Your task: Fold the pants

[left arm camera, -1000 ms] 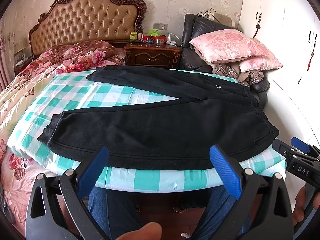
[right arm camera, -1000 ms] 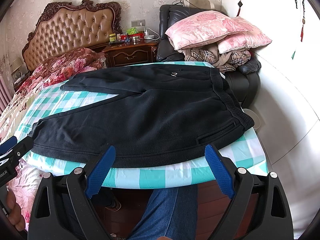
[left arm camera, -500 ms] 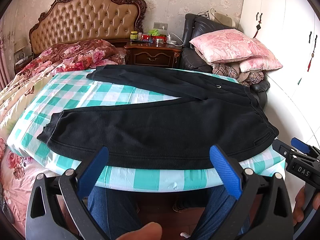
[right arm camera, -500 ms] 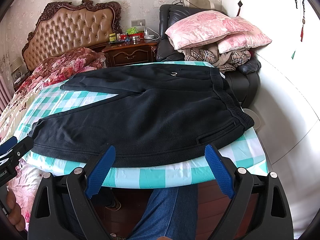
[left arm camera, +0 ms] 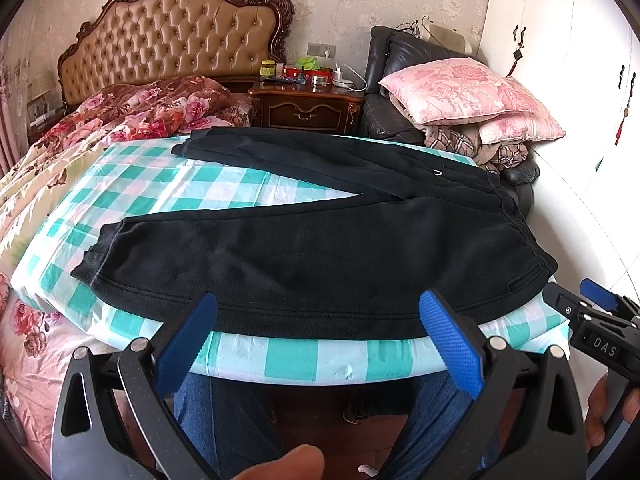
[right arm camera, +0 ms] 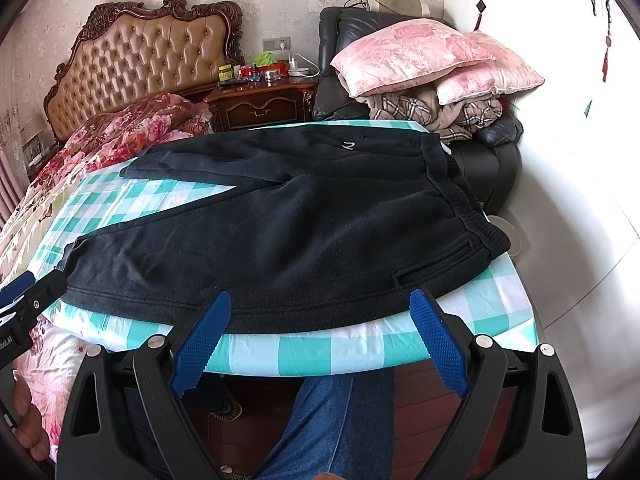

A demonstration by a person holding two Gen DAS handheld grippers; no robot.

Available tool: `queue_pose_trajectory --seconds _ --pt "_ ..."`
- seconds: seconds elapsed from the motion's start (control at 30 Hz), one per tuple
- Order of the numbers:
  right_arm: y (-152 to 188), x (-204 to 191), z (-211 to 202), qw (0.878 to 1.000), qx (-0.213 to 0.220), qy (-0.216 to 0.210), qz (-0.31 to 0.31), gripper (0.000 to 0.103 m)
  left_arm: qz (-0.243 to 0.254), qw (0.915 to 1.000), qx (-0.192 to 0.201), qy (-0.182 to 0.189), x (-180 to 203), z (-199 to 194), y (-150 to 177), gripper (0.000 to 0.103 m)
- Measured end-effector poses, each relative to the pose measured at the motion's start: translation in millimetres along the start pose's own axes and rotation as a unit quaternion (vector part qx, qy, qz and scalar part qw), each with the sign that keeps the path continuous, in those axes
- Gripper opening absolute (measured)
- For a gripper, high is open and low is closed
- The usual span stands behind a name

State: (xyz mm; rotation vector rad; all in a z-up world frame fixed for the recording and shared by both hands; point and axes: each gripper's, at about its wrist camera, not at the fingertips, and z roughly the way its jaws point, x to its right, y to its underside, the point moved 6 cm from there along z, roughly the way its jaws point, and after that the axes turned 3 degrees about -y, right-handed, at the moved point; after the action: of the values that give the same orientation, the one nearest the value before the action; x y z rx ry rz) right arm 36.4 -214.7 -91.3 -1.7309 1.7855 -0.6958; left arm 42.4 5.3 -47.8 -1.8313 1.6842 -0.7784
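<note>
The black pants (left arm camera: pixel 320 240) are lying flat across the middle of the frame on the checked table cover (left arm camera: pixel 168 184), cuffs at left, waistband at right. The left gripper (left arm camera: pixel 318 340) and right gripper (right arm camera: pixel 320 338) are hovering at bottom centre, jaws spread wide and empty. Pinching the near leg's hem and waistband corner together should keep the fold square

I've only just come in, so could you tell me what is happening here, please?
A person is seated at a table with a green checked cloth, holding a gripper in each hand. Black pants lie spread flat on it, both legs apart, waistband toward the person's right; no fold has been made yet. The left gripper and the right gripper are both open near the table's near edge, touching nothing.
</note>
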Motion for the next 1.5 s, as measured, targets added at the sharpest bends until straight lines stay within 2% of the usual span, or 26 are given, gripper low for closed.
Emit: queue_pose_trajectory --seconds 0.13,0.2,0.3,0.4,0.53,0.6,0.77,0.87,0.93,1.03,1.1,1.13,1.23,1.3,1.37,1.43,1.5 --pt "-13.2 17.0 22.4 1.0 -0.015 -0.009 0.009 0.088 -0.011 0.9998 -0.012 0.012 -1.3 18.8 -0.7 0.101" --pt "-32.9 38.6 40.6 1.0 -0.023 -0.007 0.017 0.088 -0.019 0.9996 -0.014 0.016 -5.8 32.9 -3.1 0.101" --pt "-84.9 83.8 78.6 0.999 -0.026 -0.004 0.021 0.088 -0.041 0.999 -0.015 0.012 -23.8 55.5 -9.4 0.101" --pt "-149.3 133.7 138.1 0.998 -0.056 -0.007 0.025 0.088 -0.066 0.9977 -0.017 0.009 -42.4 78.8 -17.2 0.101" --pt "-222.3 179.8 227.5 0.994 -0.105 -0.001 -0.013 0.088 -0.078 0.9966 -0.023 0.007 -63.3 106.7 -27.5 0.101" --pt "-248.4 194.8 267.1 0.992 -0.124 0.007 -0.031 0.088 -0.076 0.9967 -0.029 0.003 -72.6 119.8 -32.0 0.101" --pt "-279.1 207.3 351.4 0.981 -0.171 0.006 -0.086 0.088 -0.086 0.9947 -0.048 -0.03 -99.1 151.7 -39.4 0.101" --pt "-277.6 203.4 380.6 0.973 -0.193 -0.002 -0.124 0.088 -0.094 0.9926 -0.06 -0.048 -113.9 164.9 -40.6 0.101" --pt "-270.4 200.0 399.3 0.963 -0.218 -0.004 -0.158 0.087 -0.099 0.9912 -0.065 -0.058 -125.0 171.4 -41.1 0.101" --pt "-263.9 202.0 414.8 0.955 -0.239 -0.008 -0.175 0.077 -0.112 0.9889 -0.07 -0.068 -138.8 177.5 -41.8 0.101" --pt "-263.7 203.4 419.2 0.955 -0.239 -0.017 -0.176 0.069 -0.117 0.9878 -0.071 -0.074 -146.7 180.9 -43.2 0.101" --pt "-262.4 202.8 420.5 0.954 -0.24 -0.021 -0.177 0.061 -0.117 0.9876 -0.071 -0.077 -147.9 181.6 -43.3 0.101" --pt "-258.4 192.4 418.3 0.95 -0.24 -0.041 -0.194 0.029 -0.116 0.9874 -0.074 -0.077 -150.7 185.0 -46.5 0.101" --pt "-258.6 187.5 412.7 0.949 -0.231 -0.029 -0.211 0.011 -0.117 0.9877 -0.076 -0.071 -150.9 186.9 -50.0 0.101" --pt "-270.0 187.4 397.2 0.959 -0.195 -0.012 -0.206 0.007 -0.119 0.9879 -0.081 -0.057 -151.7 190.3 -55.4 0.101" --pt "-281.6 185.3 367.6 0.971 -0.148 -0.024 -0.184 0.007 -0.126 0.9871 -0.093 -0.034 -152.1 193.4 -62.2 0.101" --pt "-284.7 175.8 331.2 0.975 -0.11 -0.045 -0.186 0.007 -0.138 0.9856 -0.098 -0.011 -154.1 194.9 -70.9 0.101"
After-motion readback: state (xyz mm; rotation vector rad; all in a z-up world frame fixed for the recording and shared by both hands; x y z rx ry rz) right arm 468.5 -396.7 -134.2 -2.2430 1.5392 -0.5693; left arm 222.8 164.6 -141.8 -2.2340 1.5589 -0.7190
